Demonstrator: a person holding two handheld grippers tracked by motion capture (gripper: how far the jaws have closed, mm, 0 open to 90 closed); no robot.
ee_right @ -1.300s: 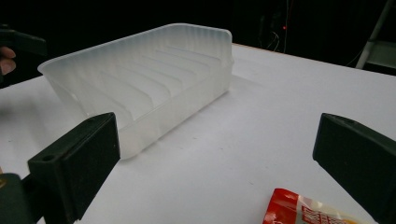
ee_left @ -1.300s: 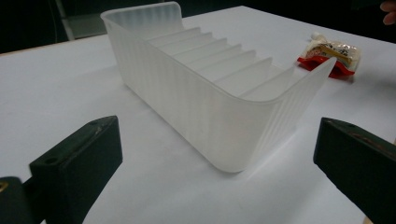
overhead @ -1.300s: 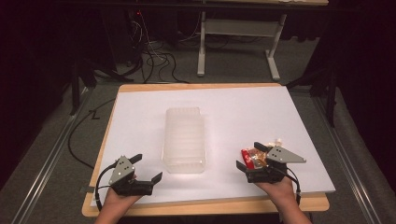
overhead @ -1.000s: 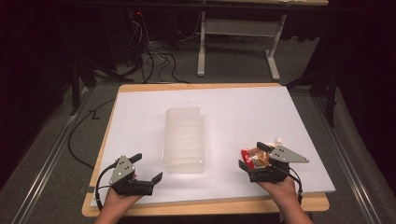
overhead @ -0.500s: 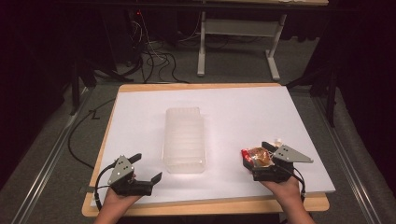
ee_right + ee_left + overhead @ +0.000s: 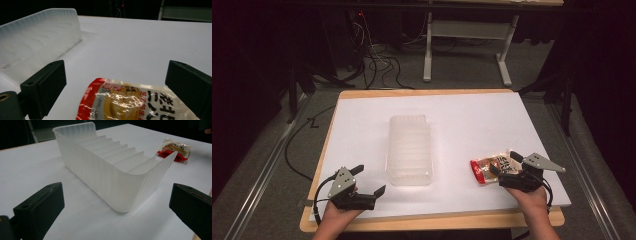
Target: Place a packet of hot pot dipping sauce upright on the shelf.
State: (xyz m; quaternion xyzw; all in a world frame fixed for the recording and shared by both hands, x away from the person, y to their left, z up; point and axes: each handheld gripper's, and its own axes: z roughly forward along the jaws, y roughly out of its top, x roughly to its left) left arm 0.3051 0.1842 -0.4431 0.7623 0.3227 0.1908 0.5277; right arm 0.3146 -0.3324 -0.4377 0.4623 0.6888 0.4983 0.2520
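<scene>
1. A person stands at the near edge of the table [image 6: 362, 107], with a claw in each hand.
2. The right claw [image 6: 504, 165] sits near the right front corner of the table. Its jaws are wide apart and hold nothing.
3. A snack packet [image 6: 487, 167] lies flat on the table between those open jaws. In the right claw's own view the packet [image 6: 130, 102] is low between the two jaws, and neither jaw touches it. It is see-through with a red end and black writing.
4. The left claw [image 6: 369, 180] rests near the left front corner, well apart from the packet. Its jaws are wide open too, and nothing is in them.
5. A long clear bin [image 6: 408, 150] stands upright in the middle of the table, between the two claws. Thin walls split it into a row of slots, and the slots look bare.
6. In the left claw's view, the bin [image 6: 107, 170] is just ahead of the open jaws, and the packet [image 6: 175, 148] lies past its far corner.
7. The packet is near the bin's right side but does not touch it.
</scene>
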